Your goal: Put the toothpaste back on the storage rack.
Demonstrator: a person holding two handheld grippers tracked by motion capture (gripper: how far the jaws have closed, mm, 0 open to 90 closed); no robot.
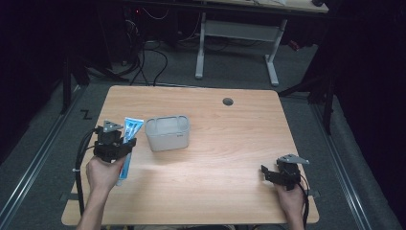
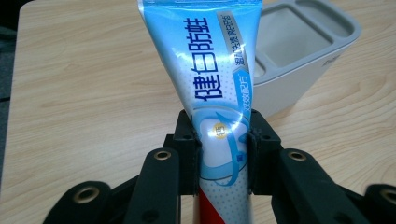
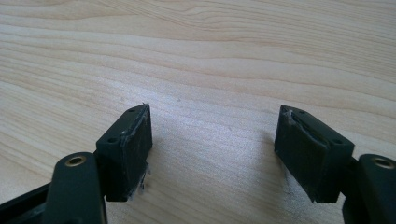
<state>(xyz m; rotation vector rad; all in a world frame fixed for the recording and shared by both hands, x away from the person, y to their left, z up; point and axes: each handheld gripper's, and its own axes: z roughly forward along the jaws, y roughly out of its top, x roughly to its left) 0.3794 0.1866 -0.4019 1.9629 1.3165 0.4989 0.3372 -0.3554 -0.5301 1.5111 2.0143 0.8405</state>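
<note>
Tube [image 2: 219, 88], blue and white, clamped between left gripper [image 2: 222, 154] fingers [image 2: 187, 156] near its lower part; flat crimped end points away from hand. In high view tube [image 1: 132, 128] sits at counter's left side, just left of box [image 1: 167, 132], apart from it. Box pale grey, open top, split into compartments [image 2: 285, 39]. Left gripper [image 1: 115, 143] held in hand [image 1: 101, 175] over counter [image 1: 225, 143]. Right gripper [image 3: 215, 154] near counter's right front edge, fingers [image 3: 130, 154] wide apart, bare wood between. Right gripper [image 1: 282, 175] well apart from tube.
</note>
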